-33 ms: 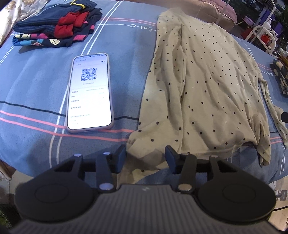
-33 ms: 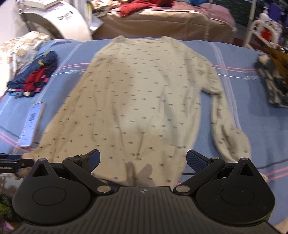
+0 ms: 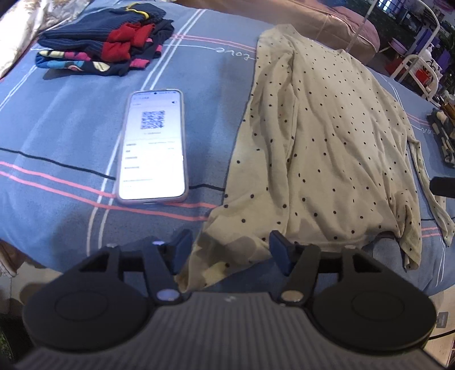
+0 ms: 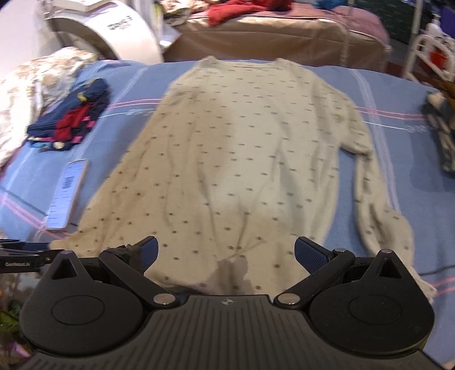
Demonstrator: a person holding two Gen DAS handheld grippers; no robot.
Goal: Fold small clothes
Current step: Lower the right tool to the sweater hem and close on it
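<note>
So, closest to the cameras were the two grippers, both sitting at the near edge of the bed. The left gripper [image 3: 229,246] had its jaws apart with the near left corner of the cream polka-dot top [image 3: 327,148] lying between them, and as far as I could see the pads weren't pressing on the fabric, so released, nothing gripped. The right gripper [image 4: 226,253] was spread even wider, hanging over the middle of the top's bottom hem, also not holding anything.

The top itself was laid out flat on the blue striped bedsheet [image 3: 71,136], hem toward the grippers and neckline at the far side. Its left sleeve looked folded in along the body, while the right sleeve [image 4: 381,199] trailed down beside it toward the near edge. The right wrist view was pretty motion-blurred, so the dots came out as little dashes.

Just left of the top, not touching it, was a phone [image 3: 153,148] lying face up with a QR code on the lit screen. Farther back on the left sat a stack of folded clothes [image 3: 105,48], dark navy with red and pink bits. Beyond the bed was a brownish couch-like thing [image 4: 270,39] with red fabric [image 4: 239,8] dumped on it.
</note>
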